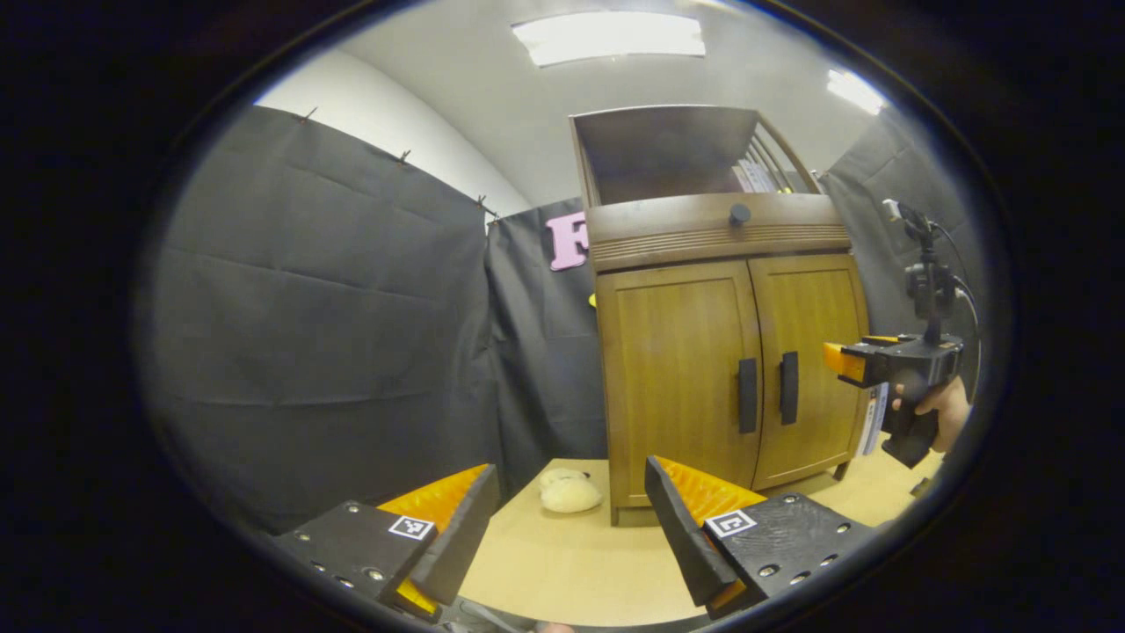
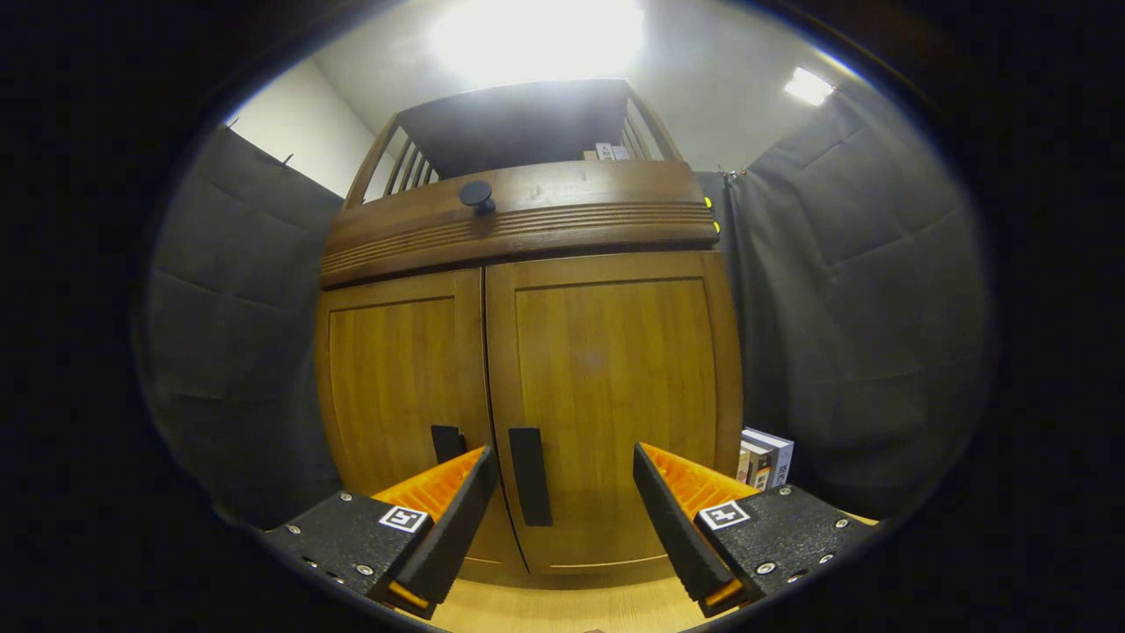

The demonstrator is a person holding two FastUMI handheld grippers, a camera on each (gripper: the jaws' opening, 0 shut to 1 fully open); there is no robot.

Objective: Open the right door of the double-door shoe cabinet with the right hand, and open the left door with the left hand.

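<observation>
left gripper (image 1: 567, 519): jaws released, wide apart, nothing between them, held low over the light wooden worktop (image 1: 562, 563). a pale plush item (image 1: 569, 492) lies on the worktop just beside the cabinet's left front corner.

right gripper (image 2: 562, 510): jaws released, wide apart, close to the cabinet front, not touching it. the right door handle (image 2: 530, 476) shows between the fingers; the left door handle (image 2: 446, 441) is partly hidden behind one finger.

shoe cabinet (image 1: 721, 308): stands upright on the worktop, brown wood grain. left door (image 1: 677, 378) and right door (image 1: 813, 360) are both closed, each a framed panel with a dark vertical bar handle beside the centre seam. above the doors is a ribbed band with a dark round knob (image 1: 739, 213).

open top compartment with slatted sides: a few items at its rear right, too small to tell. books (image 2: 763, 457) stand beside the cabinet's right side.
</observation>
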